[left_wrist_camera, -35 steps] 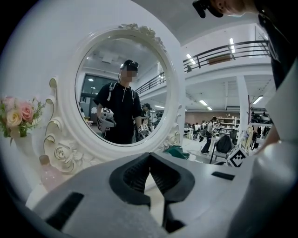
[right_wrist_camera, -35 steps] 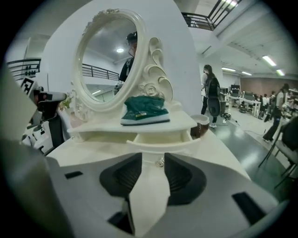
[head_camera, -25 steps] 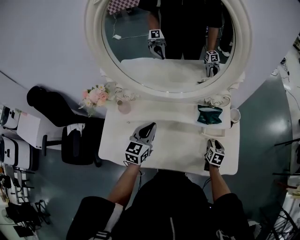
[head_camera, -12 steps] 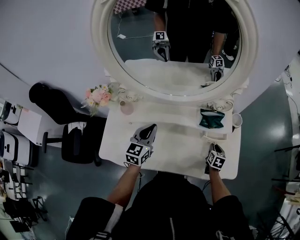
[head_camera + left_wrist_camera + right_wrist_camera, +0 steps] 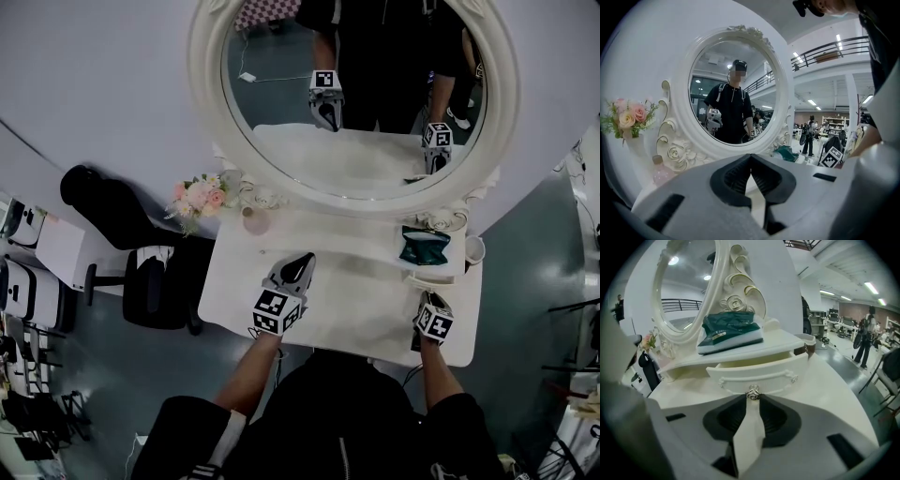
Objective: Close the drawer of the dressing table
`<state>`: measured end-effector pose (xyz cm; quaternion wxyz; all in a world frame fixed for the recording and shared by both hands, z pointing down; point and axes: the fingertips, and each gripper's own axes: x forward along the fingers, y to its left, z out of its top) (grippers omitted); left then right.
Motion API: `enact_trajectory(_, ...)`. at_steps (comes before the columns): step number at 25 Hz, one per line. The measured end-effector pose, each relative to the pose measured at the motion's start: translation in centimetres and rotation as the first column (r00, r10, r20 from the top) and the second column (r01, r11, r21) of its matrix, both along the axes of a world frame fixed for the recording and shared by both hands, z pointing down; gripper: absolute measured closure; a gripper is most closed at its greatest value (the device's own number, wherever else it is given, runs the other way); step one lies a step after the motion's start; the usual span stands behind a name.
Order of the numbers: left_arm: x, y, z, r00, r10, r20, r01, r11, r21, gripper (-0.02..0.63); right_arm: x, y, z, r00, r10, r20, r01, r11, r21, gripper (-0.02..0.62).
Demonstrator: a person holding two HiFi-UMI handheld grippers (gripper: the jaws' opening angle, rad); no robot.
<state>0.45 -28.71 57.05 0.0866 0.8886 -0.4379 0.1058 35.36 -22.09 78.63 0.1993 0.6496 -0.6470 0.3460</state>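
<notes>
The white dressing table (image 5: 352,305) has a small drawer (image 5: 759,373) at its right, pulled out a little under the raised shelf. My right gripper (image 5: 753,398) points down at the drawer front, and its fingertips are shut on the small metal drawer knob (image 5: 753,392). From the head view the right gripper (image 5: 427,298) sits just in front of the drawer (image 5: 433,277). My left gripper (image 5: 302,261) hovers over the middle of the tabletop. Its jaws (image 5: 750,158) meet at the tips with nothing between them.
A green packet (image 5: 422,246) lies on the shelf above the drawer, and a cup (image 5: 472,250) stands at its right end. The round mirror (image 5: 356,94) rises behind, with pink flowers (image 5: 199,197) and a small bottle (image 5: 253,221) at the left. A black chair (image 5: 150,281) stands left of the table.
The head camera has tilted, so the table sits slightly lower and to the right in the view. Both grippers keep nearly the same places relative to the table.
</notes>
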Motion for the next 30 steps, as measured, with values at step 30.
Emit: enact_trajectory(30, -2.9, -1.7, 0.9, 0.998, -0.063, 0.014, 0.063, 0.998, -0.025, 0.601, 1.0, -4.6, 0.9, 0.999, 0.021, 0.027, -0.021, 1.000, 0.015, 0.493)
